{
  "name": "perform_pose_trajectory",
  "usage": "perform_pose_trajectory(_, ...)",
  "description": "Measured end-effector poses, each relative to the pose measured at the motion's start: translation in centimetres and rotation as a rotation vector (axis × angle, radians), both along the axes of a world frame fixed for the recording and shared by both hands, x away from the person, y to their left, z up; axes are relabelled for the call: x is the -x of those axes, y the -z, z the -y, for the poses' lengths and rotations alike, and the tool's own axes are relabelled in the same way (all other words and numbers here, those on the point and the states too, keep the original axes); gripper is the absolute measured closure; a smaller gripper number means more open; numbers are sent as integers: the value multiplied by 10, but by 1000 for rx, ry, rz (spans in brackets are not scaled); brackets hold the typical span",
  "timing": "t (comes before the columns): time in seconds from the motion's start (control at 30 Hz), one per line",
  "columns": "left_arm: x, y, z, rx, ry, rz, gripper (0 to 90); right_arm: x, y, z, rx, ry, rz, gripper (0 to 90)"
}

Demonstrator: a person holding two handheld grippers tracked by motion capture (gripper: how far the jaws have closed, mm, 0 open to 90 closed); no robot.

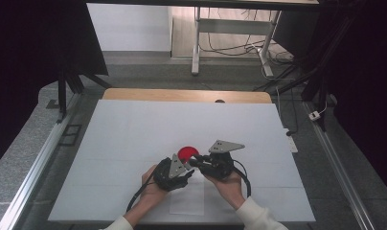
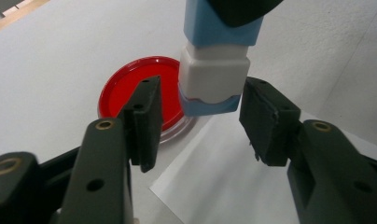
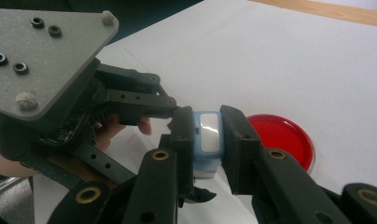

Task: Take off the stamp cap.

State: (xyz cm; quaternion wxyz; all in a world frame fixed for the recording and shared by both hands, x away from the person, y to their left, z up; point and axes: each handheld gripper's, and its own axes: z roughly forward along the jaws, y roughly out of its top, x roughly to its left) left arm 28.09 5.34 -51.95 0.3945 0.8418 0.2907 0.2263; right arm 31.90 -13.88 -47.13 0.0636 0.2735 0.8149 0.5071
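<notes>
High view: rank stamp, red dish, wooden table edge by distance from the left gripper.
1. Blue-and-white stamp, between the open left gripper jaws, held by the right gripper.
2. Red dish, just beyond.
3. Wooden table edge, far side.

The table holds 1 red dish (image 1: 186, 153) at centre frame and 1 white paper sheet (image 1: 187, 201) at lower centre. There are 2 grippers, and 1 blue-and-white block (image 3: 207, 140) sits between them.

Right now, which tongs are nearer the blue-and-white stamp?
Right. The right tongs are shut on the blue-and-white stamp, gripping its blue body. The left tongs are open, their pads either side of its white end without touching. A red dish sits beyond.
</notes>
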Motion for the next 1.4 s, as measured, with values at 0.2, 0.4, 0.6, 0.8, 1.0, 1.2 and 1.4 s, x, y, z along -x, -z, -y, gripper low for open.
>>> perform_pose_trajectory(0.2,0,0,1,-2,3,4,531,0,0,0,-4,2,-3,746)
perform_pose_trajectory(0.4,0,0,1,-2,2,0,551,0,0,0,-6,5,3,746)
perform_pose_trajectory(0.6,-1,0,1,1,-5,-4,577,0,1,0,-5,3,2,746)
perform_pose_trajectory(0.8,-1,1,1,-2,-1,-10,601,1,0,0,-8,2,3,747)
perform_pose_trajectory(1.0,-1,1,1,-5,0,-13,624,2,0,-1,-15,-3,6,747)
perform_pose_trajectory(1.2,-1,1,2,-8,-2,-17,632,1,1,-1,-20,-1,4,747)
perform_pose_trajectory(1.4,-2,2,1,-7,-4,-17,632,1,2,-1,-17,1,5,747)
